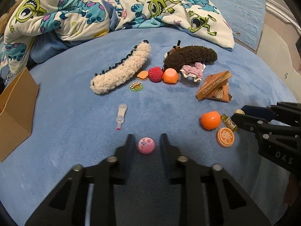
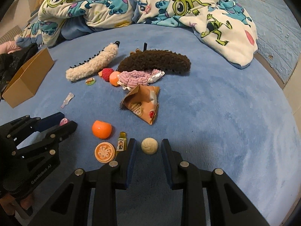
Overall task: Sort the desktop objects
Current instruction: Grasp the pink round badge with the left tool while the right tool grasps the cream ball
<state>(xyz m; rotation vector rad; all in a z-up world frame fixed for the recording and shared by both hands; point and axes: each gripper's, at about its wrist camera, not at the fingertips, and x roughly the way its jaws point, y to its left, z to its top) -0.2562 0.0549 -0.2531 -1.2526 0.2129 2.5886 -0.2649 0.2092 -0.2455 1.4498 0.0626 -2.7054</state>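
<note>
- Pick-up step: left gripper (image 1: 146, 141) straddles the round pink flower-printed token (image 1: 146, 145) on the blue plush cover (image 1: 75, 131) — jaws unclenched, pads not touching.
- Right gripper (image 2: 148, 145) likewise brackets the cream swirled ball (image 2: 149, 145), released.
- Next, I judge: close both, lift — the brown cardboard box (image 2: 28, 79) is the likely destination.

Before me, a blue plush bedcover (image 1: 75, 98) bearing: cartoon-print blanket (image 1: 79, 13), bunched at the far edge; open cardboard box (image 1: 15, 113); cream fuzzy hair claw (image 1: 120, 71); brown fuzzy hair claw (image 1: 191, 56); clear vial (image 1: 120, 116); pink round disc (image 1: 146, 145); cream ball (image 2: 149, 145); orange half-shell (image 1: 210, 121); peach round disc (image 1: 225, 137); tiny bottle (image 2: 121, 143).
</note>
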